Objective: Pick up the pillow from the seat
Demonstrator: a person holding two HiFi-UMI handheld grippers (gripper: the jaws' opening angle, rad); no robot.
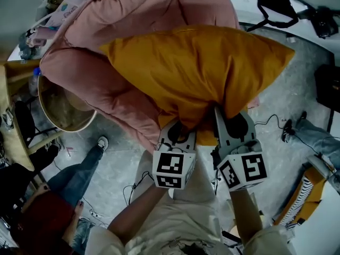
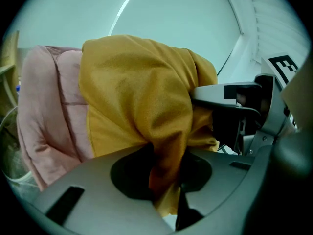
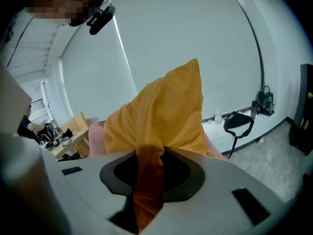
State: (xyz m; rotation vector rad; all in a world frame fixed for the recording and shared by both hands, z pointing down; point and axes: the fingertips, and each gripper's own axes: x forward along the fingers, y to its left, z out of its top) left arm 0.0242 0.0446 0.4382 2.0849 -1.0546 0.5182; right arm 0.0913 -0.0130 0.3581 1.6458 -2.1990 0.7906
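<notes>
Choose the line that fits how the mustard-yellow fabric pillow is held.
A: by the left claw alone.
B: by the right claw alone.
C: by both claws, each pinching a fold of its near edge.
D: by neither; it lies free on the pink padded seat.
C: the mustard-yellow fabric pillow has one fold of cloth clamped in the left claw and another in the right claw, as each gripper view shows.

Both clamped: left gripper [image 1: 178, 126], right gripper [image 1: 231, 119]

The pillow [image 1: 196, 68] is mustard yellow, the seat [image 1: 95, 84] dusty pink, the floor [image 1: 119, 158] grey.
</notes>
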